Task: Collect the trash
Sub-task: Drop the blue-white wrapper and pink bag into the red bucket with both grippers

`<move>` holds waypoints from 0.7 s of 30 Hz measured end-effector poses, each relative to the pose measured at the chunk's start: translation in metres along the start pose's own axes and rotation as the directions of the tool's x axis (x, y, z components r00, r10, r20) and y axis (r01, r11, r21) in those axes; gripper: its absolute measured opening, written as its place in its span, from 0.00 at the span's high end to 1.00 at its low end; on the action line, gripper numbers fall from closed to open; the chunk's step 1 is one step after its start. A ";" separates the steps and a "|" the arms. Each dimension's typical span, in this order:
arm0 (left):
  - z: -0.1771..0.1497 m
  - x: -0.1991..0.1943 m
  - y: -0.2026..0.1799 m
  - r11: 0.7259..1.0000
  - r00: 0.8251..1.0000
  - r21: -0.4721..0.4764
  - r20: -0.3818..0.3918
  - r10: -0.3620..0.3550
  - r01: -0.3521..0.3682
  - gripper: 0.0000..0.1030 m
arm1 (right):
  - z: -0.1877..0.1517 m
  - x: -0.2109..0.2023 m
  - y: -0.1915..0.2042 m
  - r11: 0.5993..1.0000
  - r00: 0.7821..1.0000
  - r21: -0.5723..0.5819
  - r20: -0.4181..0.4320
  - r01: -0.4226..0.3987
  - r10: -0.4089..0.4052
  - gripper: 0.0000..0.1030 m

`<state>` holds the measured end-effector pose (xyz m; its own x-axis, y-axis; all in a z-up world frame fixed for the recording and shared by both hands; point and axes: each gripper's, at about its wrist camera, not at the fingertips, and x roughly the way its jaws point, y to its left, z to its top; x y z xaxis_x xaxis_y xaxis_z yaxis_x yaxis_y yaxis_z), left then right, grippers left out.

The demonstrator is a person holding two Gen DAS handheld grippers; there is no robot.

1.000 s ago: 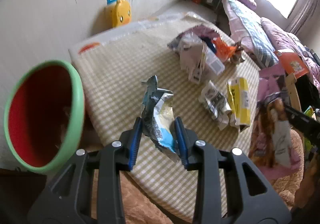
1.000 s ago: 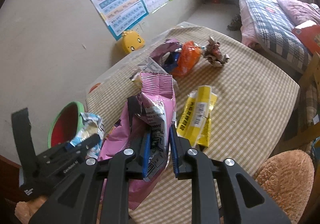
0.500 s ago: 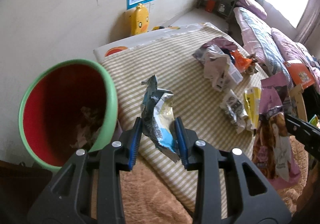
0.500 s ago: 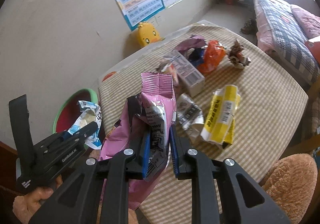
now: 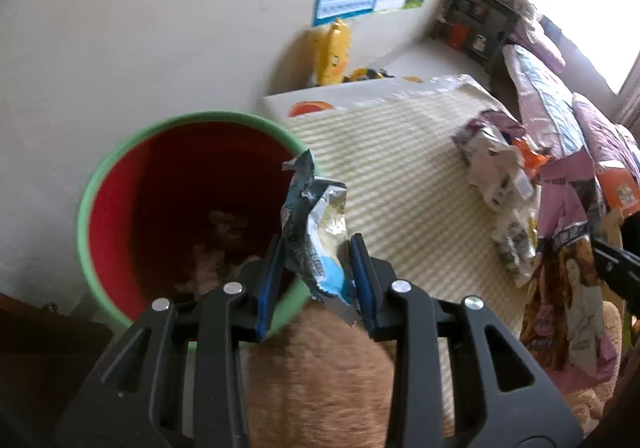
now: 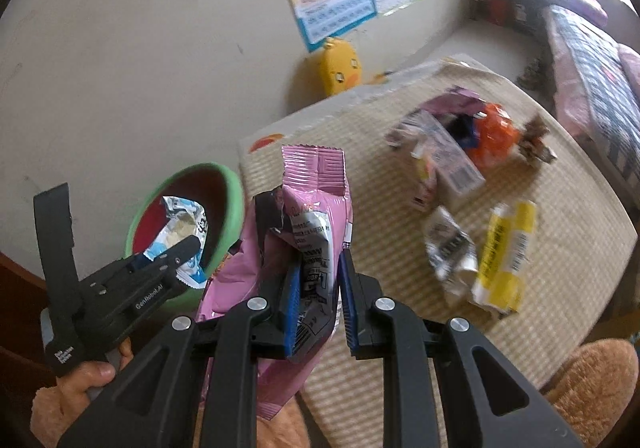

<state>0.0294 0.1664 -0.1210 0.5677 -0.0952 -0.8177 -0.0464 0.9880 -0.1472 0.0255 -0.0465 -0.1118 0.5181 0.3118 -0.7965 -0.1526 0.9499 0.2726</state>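
My left gripper (image 5: 318, 280) is shut on a crumpled blue and silver snack wrapper (image 5: 314, 224), held over the near rim of a green bin with a red inside (image 5: 120, 183). Some trash lies at the bin's bottom. From the right wrist view, the left gripper (image 6: 188, 252) and its wrapper (image 6: 182, 224) hang above the bin (image 6: 234, 191). My right gripper (image 6: 318, 288) is shut on a pink snack bag (image 6: 316, 191), just right of the bin, above the table's near left corner.
On the checked tablecloth (image 6: 560, 232) lie a yellow wrapper (image 6: 504, 252), a crumpled silver wrapper (image 6: 450, 248), a small carton (image 6: 448, 163) and an orange bag (image 6: 494, 135). A yellow duck toy (image 6: 340, 65) stands by the wall. A bed (image 5: 548, 99) is at the right.
Both grippers have swung left with their wrappers. The bin now sits close under the left gripper, and the table's trash has slid to the right in both views.
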 end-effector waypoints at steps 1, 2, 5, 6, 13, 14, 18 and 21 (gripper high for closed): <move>0.000 -0.001 0.007 1.000 1.000 -0.008 0.004 0.011 -0.011 0.68 | 0.002 0.003 0.005 1.000 1.000 -0.007 -0.003 -0.009 0.009 0.84; -0.001 -0.002 0.016 1.000 1.000 -0.019 0.007 0.025 -0.024 0.68 | 0.004 0.006 0.010 1.000 1.000 -0.014 -0.007 -0.022 0.022 0.84; -0.002 -0.003 0.040 0.997 0.999 -0.055 0.007 0.053 -0.053 0.68 | 0.010 0.019 0.030 0.997 0.997 -0.035 -0.024 -0.068 0.067 0.84; -0.003 -0.003 0.049 0.995 0.998 -0.067 0.005 0.068 -0.068 0.68 | 0.012 0.024 0.036 0.996 0.996 -0.037 -0.035 -0.086 0.085 0.84; -0.001 0.002 0.099 0.982 0.991 -0.133 -0.024 0.129 -0.131 0.68 | 0.035 0.061 0.086 0.983 0.986 -0.092 -0.067 -0.158 0.152 0.83; -0.001 0.002 0.102 0.981 0.991 -0.140 -0.027 0.132 -0.135 0.68 | 0.037 0.066 0.094 0.981 0.985 -0.102 -0.072 -0.165 0.158 0.82; -0.002 0.005 0.113 0.976 0.990 -0.162 -0.040 0.137 -0.142 0.68 | 0.046 0.085 0.116 0.975 0.983 -0.135 -0.080 -0.174 0.164 0.78; -0.002 0.006 0.115 0.976 0.990 -0.165 -0.042 0.137 -0.142 0.64 | 0.051 0.096 0.124 0.974 0.983 -0.145 -0.078 -0.174 0.164 0.74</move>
<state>0.0259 0.2791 -0.1442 0.5212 0.0360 -0.8527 -0.2612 0.9579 -0.1192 0.0993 0.0999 -0.1273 0.4188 0.4643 -0.7804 -0.3606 0.8738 0.3263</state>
